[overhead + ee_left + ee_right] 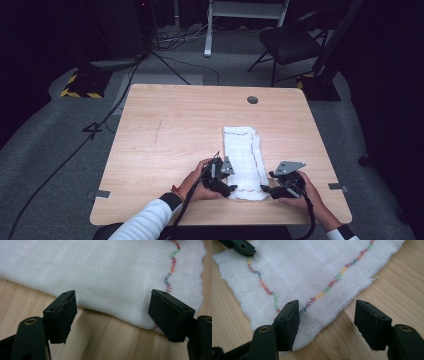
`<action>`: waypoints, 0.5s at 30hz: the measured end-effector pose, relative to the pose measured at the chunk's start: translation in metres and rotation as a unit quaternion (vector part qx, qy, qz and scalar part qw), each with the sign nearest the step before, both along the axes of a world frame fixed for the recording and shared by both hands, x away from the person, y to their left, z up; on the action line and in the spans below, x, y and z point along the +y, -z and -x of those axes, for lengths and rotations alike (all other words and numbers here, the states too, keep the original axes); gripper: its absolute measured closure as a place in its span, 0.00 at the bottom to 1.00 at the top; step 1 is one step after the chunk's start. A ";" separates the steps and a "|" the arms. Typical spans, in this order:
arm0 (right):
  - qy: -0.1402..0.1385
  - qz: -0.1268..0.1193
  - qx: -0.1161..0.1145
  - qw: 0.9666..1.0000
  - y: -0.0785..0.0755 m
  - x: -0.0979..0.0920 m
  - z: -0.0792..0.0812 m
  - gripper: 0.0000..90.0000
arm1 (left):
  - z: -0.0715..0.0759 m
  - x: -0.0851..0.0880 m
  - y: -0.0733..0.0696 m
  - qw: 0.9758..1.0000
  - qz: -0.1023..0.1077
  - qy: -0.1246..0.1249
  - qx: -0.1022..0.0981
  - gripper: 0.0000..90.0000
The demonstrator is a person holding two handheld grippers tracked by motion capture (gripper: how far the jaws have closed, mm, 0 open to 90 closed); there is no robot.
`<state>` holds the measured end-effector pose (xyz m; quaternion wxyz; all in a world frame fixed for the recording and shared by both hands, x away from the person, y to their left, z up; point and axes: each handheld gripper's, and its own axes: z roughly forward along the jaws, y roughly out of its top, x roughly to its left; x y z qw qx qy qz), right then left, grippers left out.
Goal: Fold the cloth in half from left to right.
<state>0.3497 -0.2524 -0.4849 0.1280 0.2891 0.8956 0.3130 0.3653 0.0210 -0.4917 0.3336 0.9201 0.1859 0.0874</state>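
Here the folded white cloth (244,161) lies lower centre of the high view on the surface (170,130), long axis running away up the frame, with the left gripper (226,181) and right gripper (267,188) flanking its near end, jaws spread, pinching nothing.

cloth (245,160): white woven fabric, open gauze-like weave, matt, soft nap, frayed fuzzy edges; a wavy line of multicoloured stitching (329,285) runs near its border. worktop (175,130): pale wood-grain surface, smooth, slight sheen, fine scratches. left tongs (117,315): black plastic, matt, pad edges chipped and rough, brass-coloured metal inserts in the body. right tongs (327,322): the same black matt plastic with small screw holes. grey plate (289,167) on top: flat, dull, metal-looking.
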 end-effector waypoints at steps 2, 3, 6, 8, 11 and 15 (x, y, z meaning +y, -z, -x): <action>-0.009 0.000 0.002 1.000 0.000 0.005 0.003 0.41 | 0.004 0.008 0.001 1.000 0.008 -0.001 0.005 0.26; -0.011 0.000 0.002 1.000 0.000 0.007 0.004 0.41 | 0.006 0.012 0.002 1.000 0.010 -0.002 0.006 0.26; -0.020 -0.004 0.008 1.000 0.001 0.012 0.007 0.41 | 0.011 0.020 0.003 1.000 0.015 -0.012 0.009 0.26; -0.025 -0.003 0.009 1.000 0.000 0.015 0.008 0.40 | 0.014 0.023 0.003 1.000 0.017 -0.017 0.011 0.26; -0.034 -0.003 0.011 0.999 0.000 0.019 0.008 0.38 | 0.019 0.028 0.004 0.999 0.020 -0.027 0.016 0.26; -0.040 -0.003 0.006 0.999 -0.003 0.017 0.009 0.38 | 0.027 0.032 0.002 0.999 0.013 -0.036 0.021 0.26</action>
